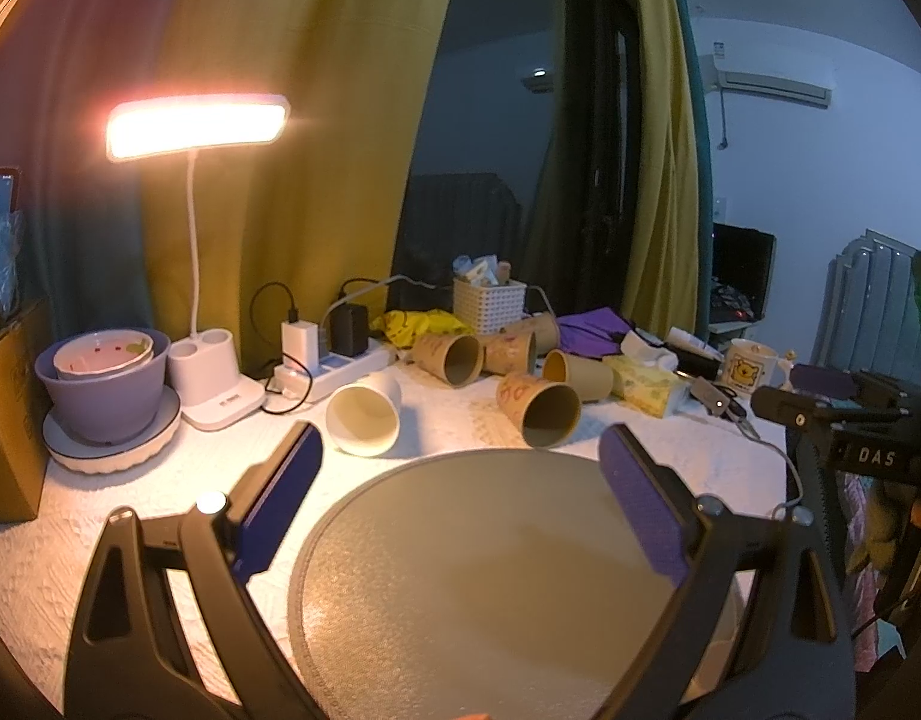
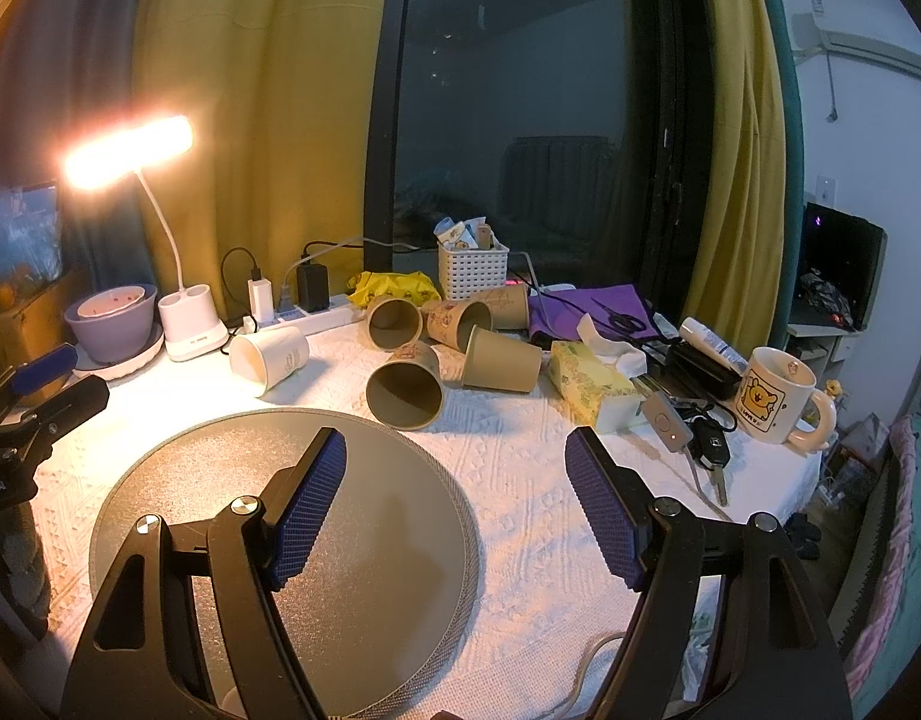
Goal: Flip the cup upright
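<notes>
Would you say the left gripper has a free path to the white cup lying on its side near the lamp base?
Probably yes. The left gripper is open and empty, and the white cup lies just ahead of its left finger with only bare tablecloth between. The brown cups sit off to the right.

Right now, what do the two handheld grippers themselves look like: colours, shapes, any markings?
Both are alike: the left gripper and right gripper have black frames with triangular cut-outs and silver screw heads. Their fingers carry flat blue-purple pads with a fine ribbed texture. White letters "DAS" show on the right gripper's body in the left wrist view.
</notes>
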Available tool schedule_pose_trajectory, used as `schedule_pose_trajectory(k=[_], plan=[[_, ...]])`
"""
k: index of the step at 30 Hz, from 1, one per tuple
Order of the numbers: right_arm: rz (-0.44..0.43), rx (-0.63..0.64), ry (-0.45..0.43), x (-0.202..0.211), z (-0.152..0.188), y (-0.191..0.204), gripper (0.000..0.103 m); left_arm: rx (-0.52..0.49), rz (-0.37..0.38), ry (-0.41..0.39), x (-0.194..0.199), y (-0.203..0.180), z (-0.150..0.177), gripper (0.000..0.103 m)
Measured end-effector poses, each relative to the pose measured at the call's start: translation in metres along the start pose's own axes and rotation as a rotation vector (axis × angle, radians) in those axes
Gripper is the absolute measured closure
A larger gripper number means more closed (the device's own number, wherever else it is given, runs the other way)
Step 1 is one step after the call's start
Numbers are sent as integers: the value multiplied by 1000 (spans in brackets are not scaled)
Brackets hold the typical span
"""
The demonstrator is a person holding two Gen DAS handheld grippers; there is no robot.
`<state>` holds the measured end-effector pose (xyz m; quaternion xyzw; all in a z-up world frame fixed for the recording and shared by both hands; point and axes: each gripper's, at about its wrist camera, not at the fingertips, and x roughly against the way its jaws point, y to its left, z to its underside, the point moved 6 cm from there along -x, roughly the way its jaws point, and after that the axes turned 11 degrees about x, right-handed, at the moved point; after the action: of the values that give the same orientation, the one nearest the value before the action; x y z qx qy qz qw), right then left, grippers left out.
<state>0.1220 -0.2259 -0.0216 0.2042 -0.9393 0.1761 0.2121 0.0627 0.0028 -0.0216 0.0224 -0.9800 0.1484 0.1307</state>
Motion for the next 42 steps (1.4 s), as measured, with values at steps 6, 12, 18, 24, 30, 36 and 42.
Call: schedule_pose_trajectory(k=[6, 12, 18, 24, 30, 36, 42], plan=[[-1, -1, 1, 0, 0, 0, 24, 1, 0, 0, 0, 0, 0, 9], [-19, -9, 9, -5, 1, -3, 24, -5, -5, 18, -6, 1, 4, 9], [-46, -20, 29, -30, 2, -19, 24, 0, -26, 73, -22, 4, 7, 9], [-62, -28, 72, -65, 4, -55, 24, -97, -52, 192, -60, -16, 2, 9], [-118, -12, 116, -106, 8, -88, 24, -280, -33, 284, -113, -63, -10, 9], [-160, -38, 146, -143, 10, -118, 24, -457, -1, 358, -177, -107, -21, 9], [-180, -97, 174, -174, 12, -146, 24, -570, 49, 444, -241, -141, -24, 9]])
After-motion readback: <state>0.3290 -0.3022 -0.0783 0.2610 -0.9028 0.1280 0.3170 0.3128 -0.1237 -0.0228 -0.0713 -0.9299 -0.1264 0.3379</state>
